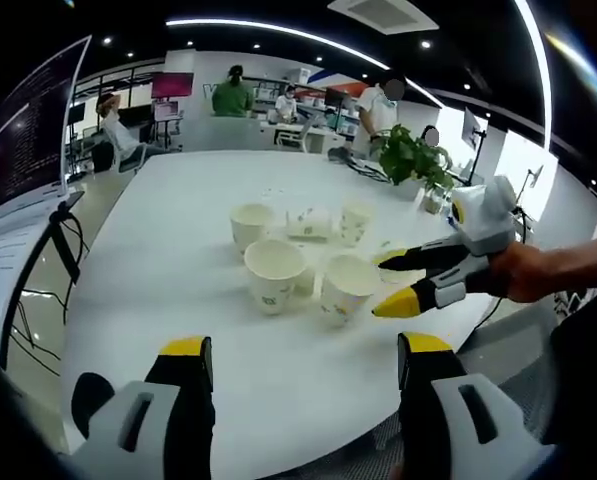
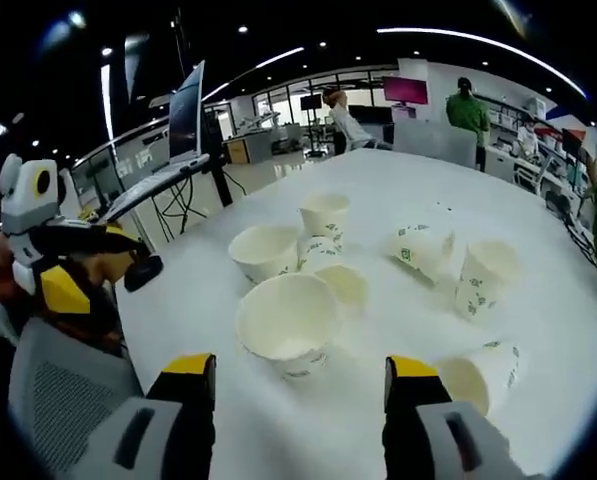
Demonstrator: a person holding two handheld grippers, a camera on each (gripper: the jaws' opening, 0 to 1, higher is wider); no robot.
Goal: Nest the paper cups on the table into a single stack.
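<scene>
In the left gripper view I see a large monitor [image 1: 28, 130] on a stand at 9 o'clock, off the edge of the white table [image 1: 178, 230]. My left gripper [image 1: 303, 350] sits at 6 o'clock with its yellow-tipped jaws spread wide and nothing between them. The paper cups [image 1: 274, 272] cluster at mid-table: one upright at the back left, one tipped towards me in front of it, another tipped at its right, one lying flat [image 1: 311, 223] at 12 o'clock of the group, and one upright [image 1: 356, 221] behind right. The right gripper [image 1: 390, 284] comes in from 3 o'clock, held by a hand [image 1: 528, 270]; its jaws stand apart and empty, the tips just beside the rightmost front cup. A potted plant [image 1: 414, 158] stands at the far right of the table, and people are at desks beyond.

In the right gripper view the left gripper [image 2: 128, 262] appears at 9 o'clock, jaws parted and empty. The monitor [image 2: 184, 108] is at 11 o'clock. My right gripper [image 2: 300, 368] is at 6 o'clock, jaws spread, empty. This view adds detail: the nearest cup [image 2: 286, 322] is tipped open towards me just ahead of the jaws, and I count more cups here, including one lying on its side [image 2: 483, 374] at 4 o'clock and two [image 2: 423, 246] at 2 o'clock. None are stacked as far as I can tell.
</scene>
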